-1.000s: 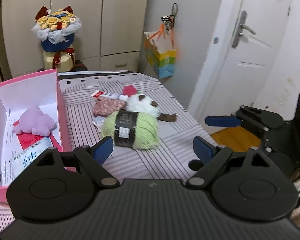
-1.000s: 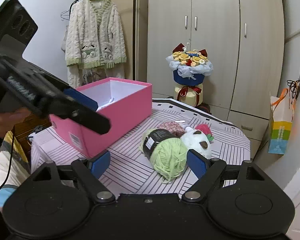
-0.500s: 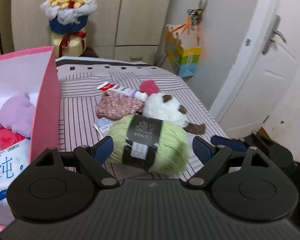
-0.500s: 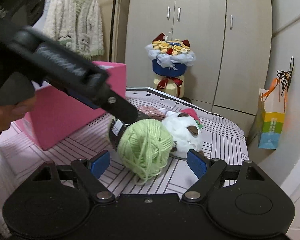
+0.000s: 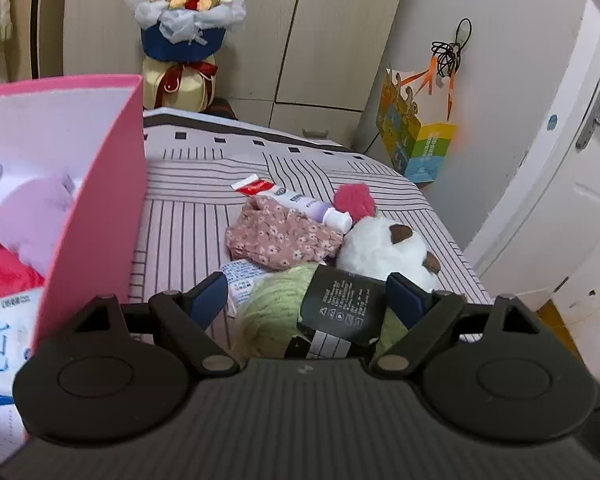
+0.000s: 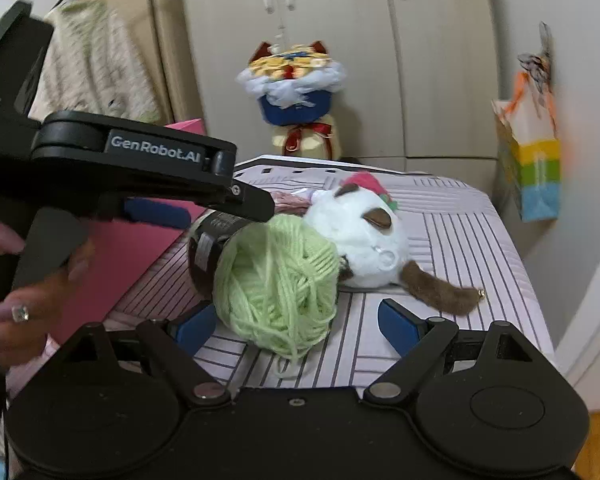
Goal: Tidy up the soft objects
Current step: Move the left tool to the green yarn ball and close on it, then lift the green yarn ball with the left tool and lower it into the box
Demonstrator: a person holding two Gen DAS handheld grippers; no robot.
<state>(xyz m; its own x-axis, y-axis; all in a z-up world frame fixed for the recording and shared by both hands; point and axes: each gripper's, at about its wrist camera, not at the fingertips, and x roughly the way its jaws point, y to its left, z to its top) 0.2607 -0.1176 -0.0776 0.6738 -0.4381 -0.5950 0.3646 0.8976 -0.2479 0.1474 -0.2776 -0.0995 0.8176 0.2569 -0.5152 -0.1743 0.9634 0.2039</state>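
Soft even indoor light, fisheye-bent edges, right view slightly motion-blurred

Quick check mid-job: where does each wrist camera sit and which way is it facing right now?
Left wrist: on the left gripper, facing the green yarn ball between its open fingers, pink box alongside.
Right wrist: on the right gripper, facing the yarn's other end; left gripper and hand show.
Shared: yarn, white plush, bouquet.

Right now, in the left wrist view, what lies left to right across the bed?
Pink box → floral fabric pouch → pink pom-pom → white plush toy → colourful paper bag hanging beyond the bed.
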